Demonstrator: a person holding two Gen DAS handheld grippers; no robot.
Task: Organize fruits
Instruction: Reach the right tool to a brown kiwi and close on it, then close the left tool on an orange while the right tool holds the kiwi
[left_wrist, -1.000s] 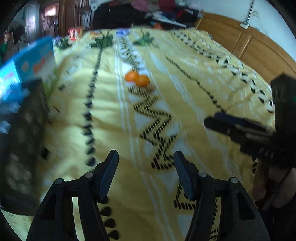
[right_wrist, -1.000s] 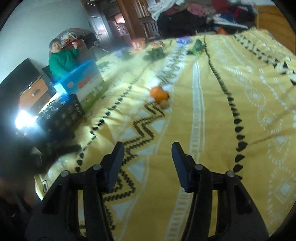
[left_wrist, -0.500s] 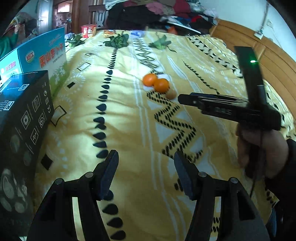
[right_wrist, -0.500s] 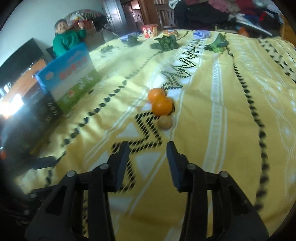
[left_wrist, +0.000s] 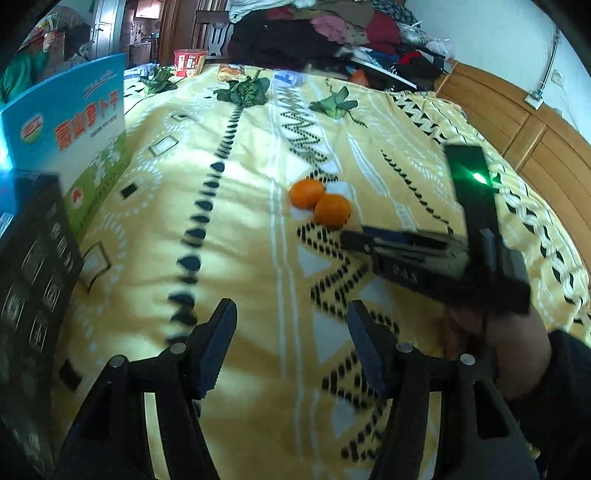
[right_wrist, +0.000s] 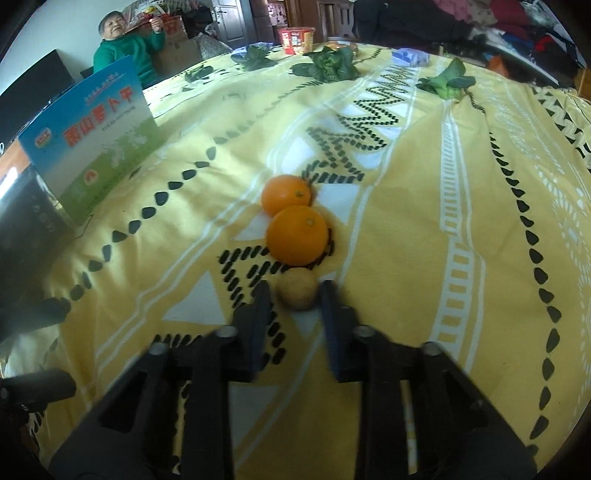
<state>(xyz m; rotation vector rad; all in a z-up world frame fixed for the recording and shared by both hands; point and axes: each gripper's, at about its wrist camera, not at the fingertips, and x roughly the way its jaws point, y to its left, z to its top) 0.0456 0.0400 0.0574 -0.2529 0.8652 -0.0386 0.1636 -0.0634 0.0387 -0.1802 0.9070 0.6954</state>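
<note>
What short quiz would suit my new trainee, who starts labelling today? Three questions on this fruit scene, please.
1. How many round orange fruits lie on the yellow patterned bedspread?
2. What sits between the fingers of the right gripper?
A. a small round tan fruit
B. a round orange fruit
C. a leafy green vegetable
3. True or false: the left gripper holds a fruit.

Key: 1. two; 2. A; 3. false, its fingers stand apart over bare bedspread.
</note>
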